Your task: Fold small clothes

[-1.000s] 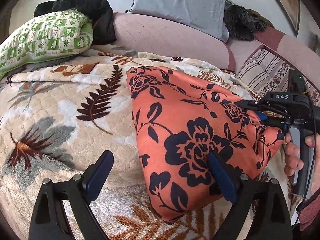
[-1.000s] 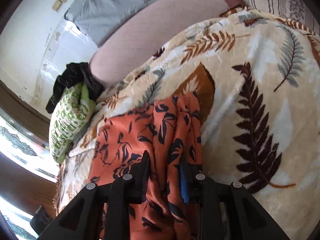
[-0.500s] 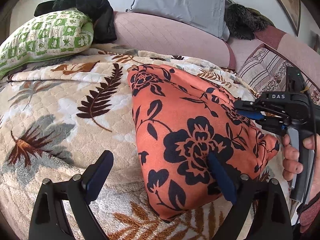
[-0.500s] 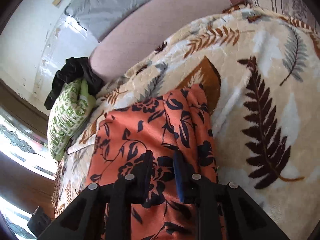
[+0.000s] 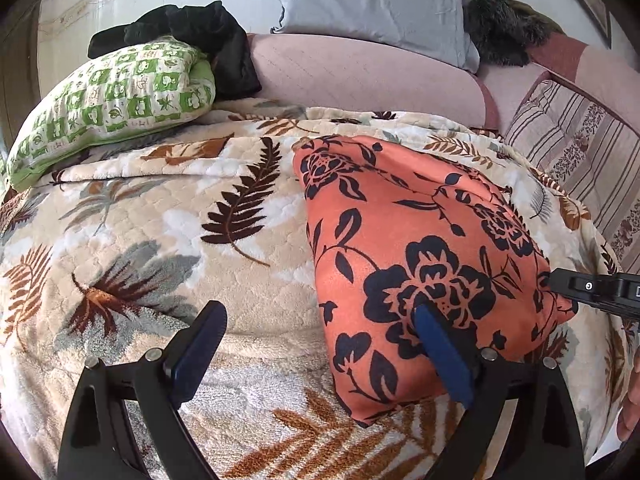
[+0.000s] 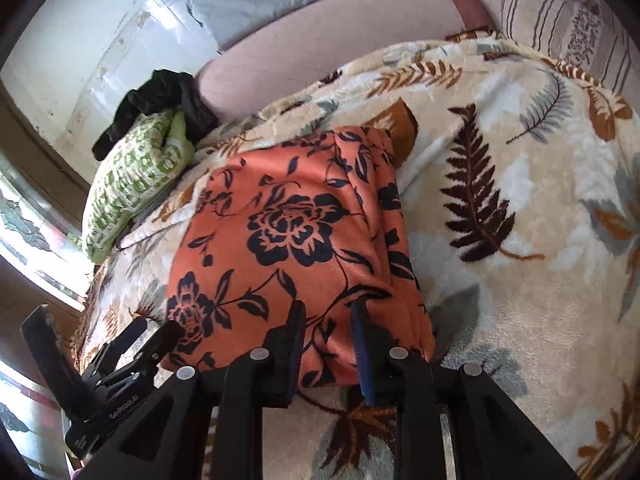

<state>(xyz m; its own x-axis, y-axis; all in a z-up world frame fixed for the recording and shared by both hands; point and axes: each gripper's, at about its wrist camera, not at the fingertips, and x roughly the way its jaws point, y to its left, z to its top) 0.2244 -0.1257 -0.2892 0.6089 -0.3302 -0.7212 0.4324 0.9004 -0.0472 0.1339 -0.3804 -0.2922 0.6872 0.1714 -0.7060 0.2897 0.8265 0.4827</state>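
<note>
An orange garment with black flowers point(image 5: 404, 240) lies folded on the leaf-patterned blanket point(image 5: 160, 240). My left gripper point(image 5: 316, 320) stands wide open and low over the blanket, its right finger point(image 5: 436, 344) over the garment's near part and its left finger beside the cloth. My right gripper point(image 6: 328, 320) is shut on the garment's point(image 6: 288, 224) near edge, with a bunch of cloth pinched between the pads. In the left wrist view the right gripper point(image 5: 560, 286) sits at the garment's right corner. The left gripper point(image 6: 154, 332) shows at the lower left of the right wrist view.
A green-and-white pillow point(image 5: 112, 96) with a black garment point(image 5: 192, 36) behind it lies at the back left. A pink bolster point(image 5: 360, 76), a grey pillow point(image 5: 372, 4) and a striped cushion point(image 5: 576, 152) line the back and right. A hand point(image 5: 632, 400) is at the right edge.
The right gripper has pulled the garment's edge out to the right, so the cloth lies flatter and wider. The left gripper has hardly moved and now shows in the right wrist view.
</note>
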